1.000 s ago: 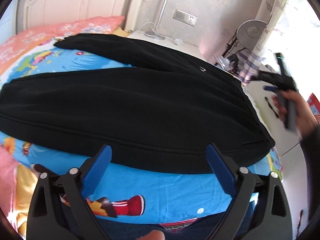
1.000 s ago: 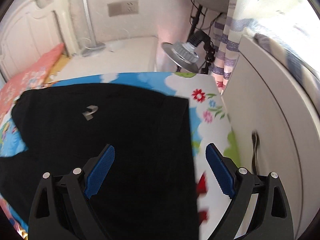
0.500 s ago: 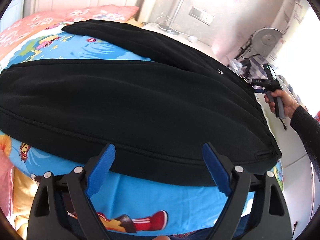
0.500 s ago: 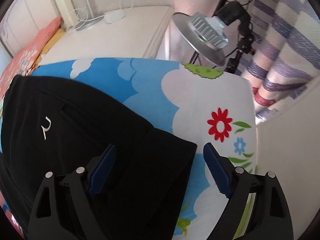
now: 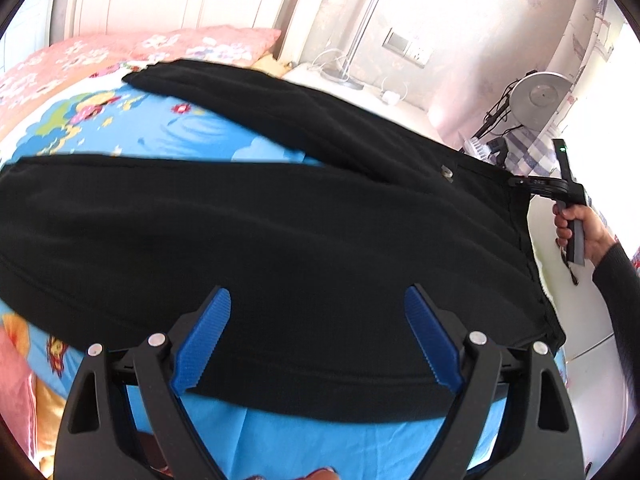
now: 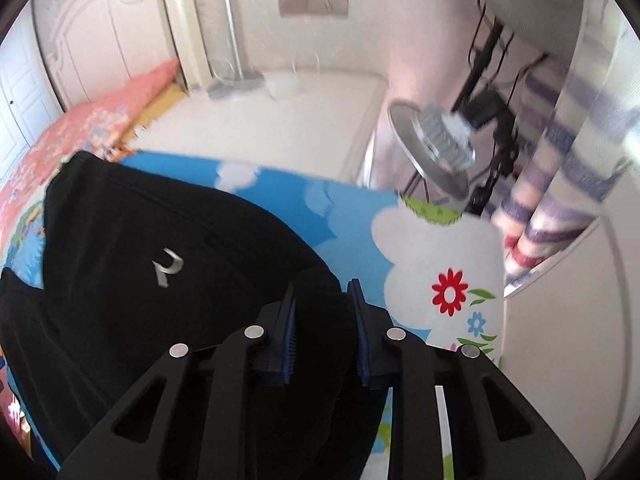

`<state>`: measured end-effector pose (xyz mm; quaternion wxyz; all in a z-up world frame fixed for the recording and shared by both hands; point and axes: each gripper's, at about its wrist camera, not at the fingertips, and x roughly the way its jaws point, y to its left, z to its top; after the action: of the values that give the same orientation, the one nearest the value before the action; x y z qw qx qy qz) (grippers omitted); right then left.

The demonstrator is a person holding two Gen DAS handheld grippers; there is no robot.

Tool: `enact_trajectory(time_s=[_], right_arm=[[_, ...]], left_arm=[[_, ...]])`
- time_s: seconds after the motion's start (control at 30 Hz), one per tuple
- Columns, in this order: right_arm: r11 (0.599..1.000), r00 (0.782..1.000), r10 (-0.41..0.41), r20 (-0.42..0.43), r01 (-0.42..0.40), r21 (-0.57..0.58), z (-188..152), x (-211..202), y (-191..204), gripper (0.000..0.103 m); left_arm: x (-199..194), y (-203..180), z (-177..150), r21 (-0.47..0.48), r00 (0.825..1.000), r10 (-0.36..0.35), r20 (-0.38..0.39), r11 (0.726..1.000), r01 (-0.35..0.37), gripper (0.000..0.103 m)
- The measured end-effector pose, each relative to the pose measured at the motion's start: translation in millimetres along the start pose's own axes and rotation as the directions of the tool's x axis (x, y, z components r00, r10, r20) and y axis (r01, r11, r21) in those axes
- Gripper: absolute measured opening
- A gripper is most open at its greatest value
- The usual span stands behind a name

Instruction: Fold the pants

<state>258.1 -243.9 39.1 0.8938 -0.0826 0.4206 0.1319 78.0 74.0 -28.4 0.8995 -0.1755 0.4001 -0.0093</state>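
Observation:
Black pants (image 5: 280, 232) lie flat across the cartoon-print bed sheet (image 5: 320, 440), both legs running to the left and the waist at the right. My left gripper (image 5: 318, 304) hovers open over the near leg's lower edge, with fabric below its blue pads but not pinched. In the right wrist view the pants (image 6: 160, 320) show a small silver logo. My right gripper (image 6: 322, 292) is closing its jaws on a bunched fold of the waistband's far corner. The left wrist view shows that gripper (image 5: 520, 182) at the waist, held by a hand (image 5: 576, 232).
Pink pillows (image 5: 180, 44) and a white headboard lie at the far left. A white bedside surface (image 6: 280, 120) sits behind the bed, with a metal lamp head on a stand (image 6: 436, 148) and a striped curtain (image 6: 552, 184) at the right. A white cabinet borders the bed's right edge.
My right gripper closed from wide open onto the waistband corner and drew in over the pants. The left gripper slid forward over the near leg, staying open.

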Motion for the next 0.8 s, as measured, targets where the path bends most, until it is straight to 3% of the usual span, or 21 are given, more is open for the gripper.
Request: enact_trajectory(time_s=[0.1, 0.2, 0.3, 0.47, 0.57, 0.67, 0.73, 0.8], right_arm=[[0.997, 0.994, 0.020, 0.104, -0.011, -0.082, -18, -55, 44, 0.026], [0.986, 0.984, 0.058, 0.167, -0.030, -0.166, -56, -101, 97, 0.025], [0.980, 0.978, 0.119, 0.173, -0.088, -0.178, -108, -126, 138, 0.025], [0.984, 0.985, 0.151, 0.086, -0.142, -0.107, -179, -114, 165, 0.025], [0.987, 0.985, 0.157, 0.065, -0.155, -0.039, -200, -104, 163, 0.025], [0.987, 0.985, 0.159, 0.072, -0.161, 0.012, -204, -100, 158, 0.025], [0.987, 0.984, 0.159, 0.083, -0.161, 0.024, -204, -103, 157, 0.025], [0.987, 0.985, 0.154, 0.084, -0.157, 0.030, -204, -103, 158, 0.025]], left_arm=[[-3, -4, 12, 0.007, 0.999, -0.031, 0.018, 0.999, 0.031, 0.088], [5, 5, 29, -0.048, 0.993, -0.116, -0.008, 0.992, 0.115, 0.088], [17, 17, 52, -0.127, 0.975, -0.222, -0.029, 0.968, 0.217, 0.073], [48, 27, 100, -0.218, 0.929, -0.368, -0.044, 0.911, 0.351, 0.069], [88, 26, 128, -0.310, 0.868, -0.488, -0.093, 0.842, 0.441, 0.069], [130, 26, 152, -0.356, 0.874, -0.466, -0.136, 0.847, 0.396, 0.065], [155, 31, 164, -0.414, 0.879, -0.447, -0.164, 0.840, 0.350, 0.057], [169, 30, 170, -0.447, 0.861, -0.477, -0.177, 0.818, 0.362, 0.056]])
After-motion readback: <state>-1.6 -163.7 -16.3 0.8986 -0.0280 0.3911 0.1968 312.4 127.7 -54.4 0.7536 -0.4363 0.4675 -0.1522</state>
